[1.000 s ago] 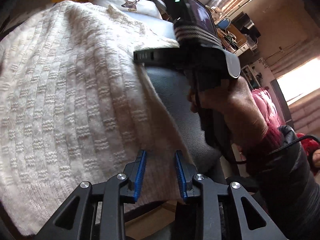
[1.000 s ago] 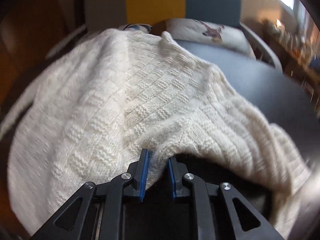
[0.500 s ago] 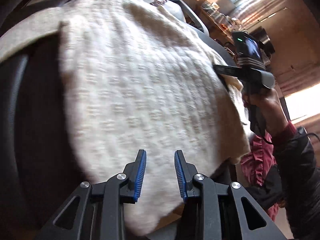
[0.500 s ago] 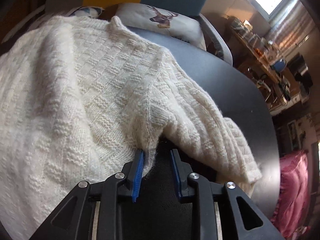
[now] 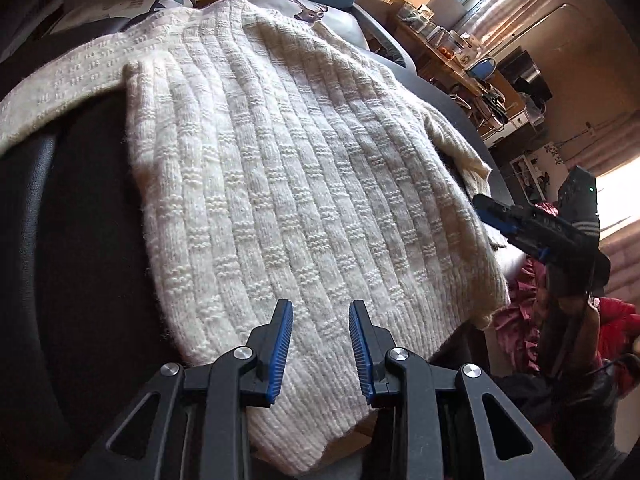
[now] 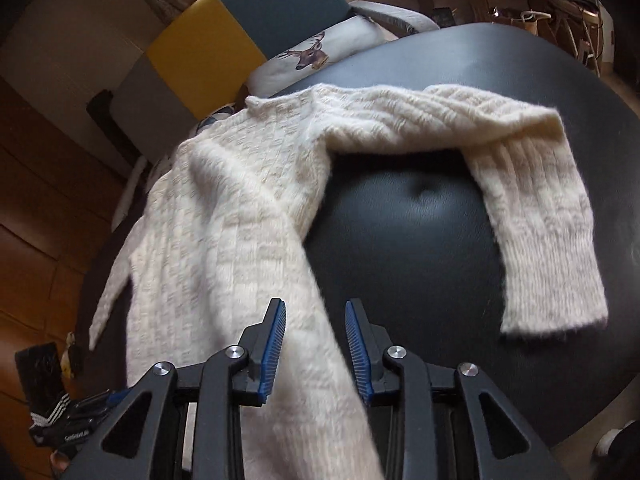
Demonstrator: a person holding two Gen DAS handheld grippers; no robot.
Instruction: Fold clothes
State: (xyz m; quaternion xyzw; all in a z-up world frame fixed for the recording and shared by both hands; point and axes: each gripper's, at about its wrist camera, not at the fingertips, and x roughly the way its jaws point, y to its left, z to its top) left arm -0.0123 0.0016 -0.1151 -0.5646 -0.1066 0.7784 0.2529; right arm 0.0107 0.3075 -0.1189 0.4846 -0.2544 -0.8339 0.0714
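A cream knit sweater (image 5: 300, 180) lies spread over a dark round table (image 5: 80, 240). My left gripper (image 5: 320, 344) is open over the sweater's ribbed hem, which runs under and between the fingers. In the right wrist view the sweater (image 6: 224, 220) has one sleeve (image 6: 540, 220) bent across the black table (image 6: 400, 240). There my right gripper (image 6: 316, 344) is open, with the blurred side edge of the sweater passing between its fingers. The right gripper (image 5: 490, 210) also shows at the sweater's right edge. The left gripper (image 6: 92, 404) sits at the lower left.
A yellow and teal chair (image 6: 208, 40) with a deer cushion (image 6: 316, 52) stands behind the table. A cluttered shelf (image 5: 460, 52) runs along the far wall. Red and pink fabric (image 5: 520, 320) lies beside the table, near the person's hand (image 5: 560, 312).
My right gripper let go of the sweater's underarm and drew back toward the hem side; the sleeve now lies bent on the table. My left gripper swung from the sweater's right edge to its hem.
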